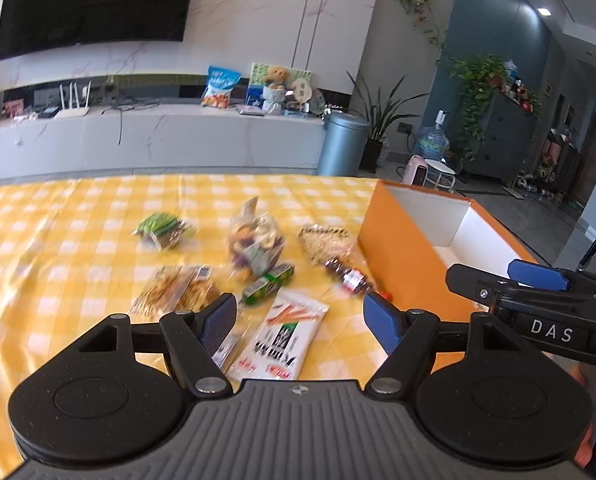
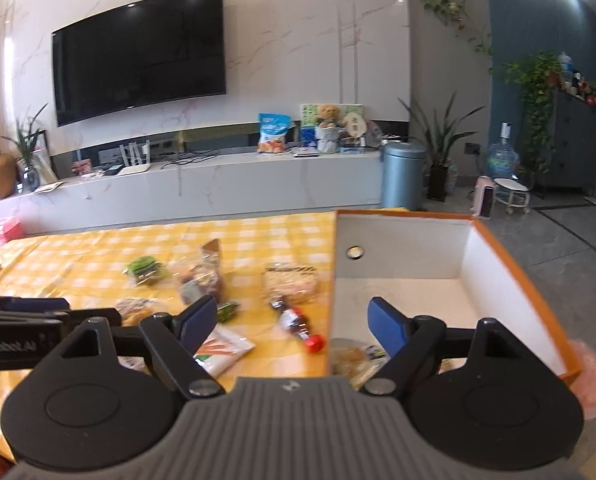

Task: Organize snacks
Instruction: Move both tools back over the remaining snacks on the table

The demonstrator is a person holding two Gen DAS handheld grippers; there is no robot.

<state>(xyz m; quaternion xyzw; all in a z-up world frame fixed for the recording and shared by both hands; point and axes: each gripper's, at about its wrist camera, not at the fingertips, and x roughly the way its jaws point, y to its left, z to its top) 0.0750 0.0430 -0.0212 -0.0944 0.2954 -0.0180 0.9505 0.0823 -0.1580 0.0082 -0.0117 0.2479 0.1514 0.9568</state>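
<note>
Both grippers, left (image 1: 300, 318) and right (image 2: 290, 322), are held wide and empty over the table (image 1: 58, 240), where light, crinkly, slippery snack packets (image 1: 286, 334) are scattered mid-cloth beside the box (image 2: 498, 264) at the right edge, best pinched at sealed ends.

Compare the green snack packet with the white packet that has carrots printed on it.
The green snack packet is small, dark green and crumpled; the white carrot packet is longer, flat and mostly white with black lettering. The green one lies far out on the yellow checked cloth; the white one lies near, between the left gripper fingers' line of sight. Both lie on the cloth, outside the orange box.
</note>
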